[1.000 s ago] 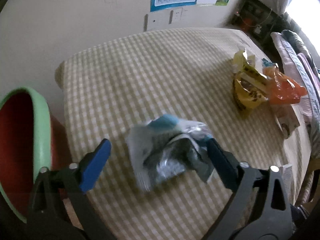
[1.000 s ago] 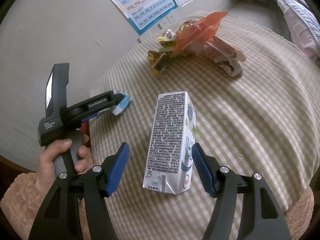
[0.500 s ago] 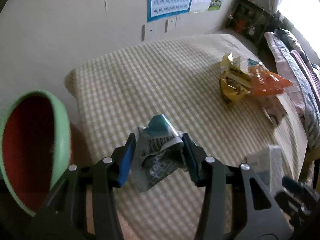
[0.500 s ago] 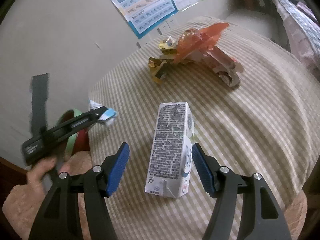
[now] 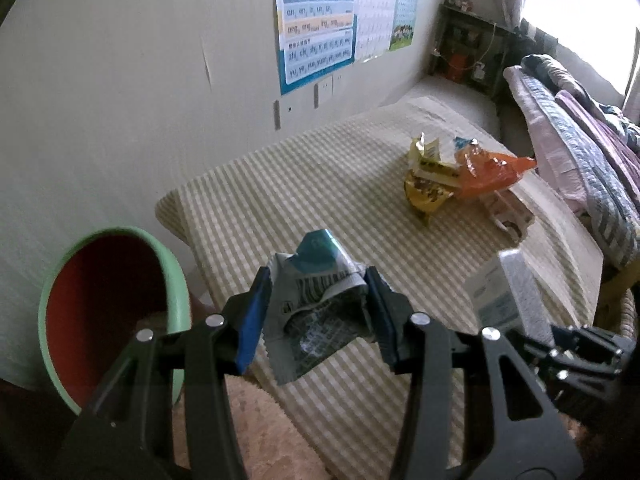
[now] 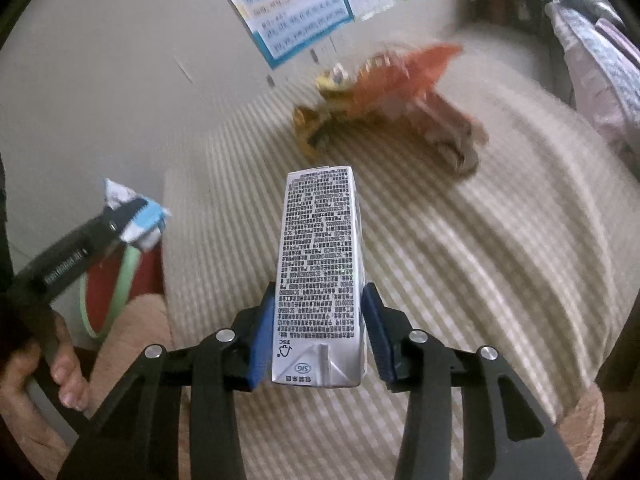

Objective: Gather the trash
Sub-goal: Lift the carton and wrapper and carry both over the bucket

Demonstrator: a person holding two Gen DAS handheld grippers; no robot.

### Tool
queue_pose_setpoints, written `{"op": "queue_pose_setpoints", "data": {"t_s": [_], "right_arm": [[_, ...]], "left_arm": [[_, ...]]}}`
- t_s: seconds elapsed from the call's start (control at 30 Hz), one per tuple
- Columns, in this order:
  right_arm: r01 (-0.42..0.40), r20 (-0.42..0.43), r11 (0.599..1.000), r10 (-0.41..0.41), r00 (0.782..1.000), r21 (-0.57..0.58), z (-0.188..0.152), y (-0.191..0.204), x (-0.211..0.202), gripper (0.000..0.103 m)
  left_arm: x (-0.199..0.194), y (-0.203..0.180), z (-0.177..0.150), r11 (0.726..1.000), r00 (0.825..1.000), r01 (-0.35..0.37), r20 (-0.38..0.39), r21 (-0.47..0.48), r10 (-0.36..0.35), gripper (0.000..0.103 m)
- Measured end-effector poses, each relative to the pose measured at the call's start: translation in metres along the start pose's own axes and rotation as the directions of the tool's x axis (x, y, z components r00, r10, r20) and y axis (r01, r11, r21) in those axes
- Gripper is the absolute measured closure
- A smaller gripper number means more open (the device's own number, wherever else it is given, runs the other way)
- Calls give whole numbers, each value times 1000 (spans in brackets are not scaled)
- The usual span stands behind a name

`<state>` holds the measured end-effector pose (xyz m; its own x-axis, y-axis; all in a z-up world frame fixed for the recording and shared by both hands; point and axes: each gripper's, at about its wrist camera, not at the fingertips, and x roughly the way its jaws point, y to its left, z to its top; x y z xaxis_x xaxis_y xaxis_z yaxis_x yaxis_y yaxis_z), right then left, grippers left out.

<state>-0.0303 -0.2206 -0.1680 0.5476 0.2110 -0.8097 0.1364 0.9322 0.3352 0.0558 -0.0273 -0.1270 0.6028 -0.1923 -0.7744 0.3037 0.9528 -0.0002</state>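
Note:
My left gripper [image 5: 317, 280] is shut on a crumpled white and teal wrapper [image 5: 318, 252], held just above the checked tablecloth [image 5: 300, 184] near its left edge. From the right wrist view the same wrapper [image 6: 148, 220] hangs over the bin. My right gripper [image 6: 319, 298] is closing its jaws on a white printed drink carton [image 6: 320, 220]. Both blue pads press its sides and its far end tilts up off the cloth. The carton [image 5: 508, 292] also shows at the right of the left wrist view.
A bin with a green rim [image 5: 176, 280] and red inside stands left of the table, below its edge. A yellow wrapper [image 5: 428, 192], an orange wrapper [image 5: 488, 172] and a torn box lie together at the far right. Bedding [image 5: 580, 148] lies beyond.
My left gripper closed on the wrapper and lifted it off the cloth, toward the bin. My right gripper closed on the carton and tipped it up.

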Motion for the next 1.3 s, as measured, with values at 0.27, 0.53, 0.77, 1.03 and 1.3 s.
{"op": "queue_pose_setpoints", "data": {"t_s": [0.27,0.53,0.77,1.03,1.3], "right_arm": [[-45,78,998,48,996,-39,11,32,-29,62],[-77,79,990,86,993,-116,18,72,-32,62],[-105,59,978,117,991,-177,28,107,-24,62],[-152,11,953,160,987,-264,33,154,-7,62],[-195,-48,927,190,981,-319,28,190,9,62]], "left_arm": [[-22,17,-5,1000,999,7,44,-21,-6,57],[-38,53,-11,995,997,-29,67,-92,35,57],[-46,87,-18,986,994,-66,72,-152,78,56],[-46,122,-33,971,993,-100,44,-215,112,56],[-45,144,-41,954,991,-120,30,-275,133,56]]}}
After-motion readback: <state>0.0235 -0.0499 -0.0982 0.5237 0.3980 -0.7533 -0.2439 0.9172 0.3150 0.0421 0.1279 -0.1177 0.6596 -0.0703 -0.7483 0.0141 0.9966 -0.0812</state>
